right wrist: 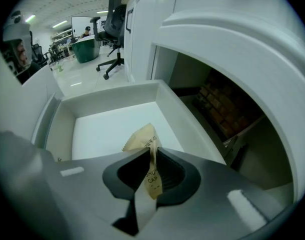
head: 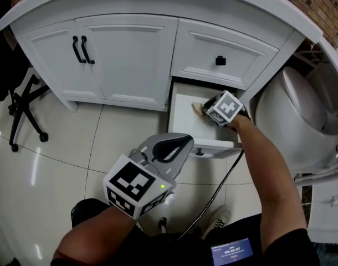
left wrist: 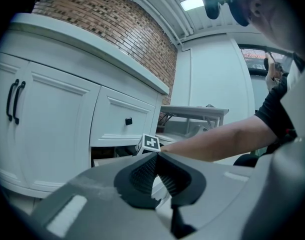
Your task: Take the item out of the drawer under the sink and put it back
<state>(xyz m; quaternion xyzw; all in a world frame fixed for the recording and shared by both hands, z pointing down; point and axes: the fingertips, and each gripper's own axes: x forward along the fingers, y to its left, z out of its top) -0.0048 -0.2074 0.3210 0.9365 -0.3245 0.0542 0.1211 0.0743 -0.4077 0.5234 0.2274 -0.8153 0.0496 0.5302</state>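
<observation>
The lower drawer (head: 179,111) under the sink counter stands pulled out, its white floor (right wrist: 112,129) bare. My right gripper (head: 205,111) hangs over the drawer, shut on a small tan paper packet (right wrist: 147,151) with printed letters. The packet's top edge (head: 197,107) pokes out past the jaws, held above the drawer floor. My left gripper (head: 177,147) is held low in front of the drawer, over the tiles, jaws shut with nothing between them (left wrist: 156,173).
The white vanity has double doors with black handles (head: 83,50) at left and a shut upper drawer with a black knob (head: 220,60). A white toilet (head: 293,121) stands right of the drawer. An office chair base (head: 22,112) is at far left. A black cable (head: 216,195) trails down.
</observation>
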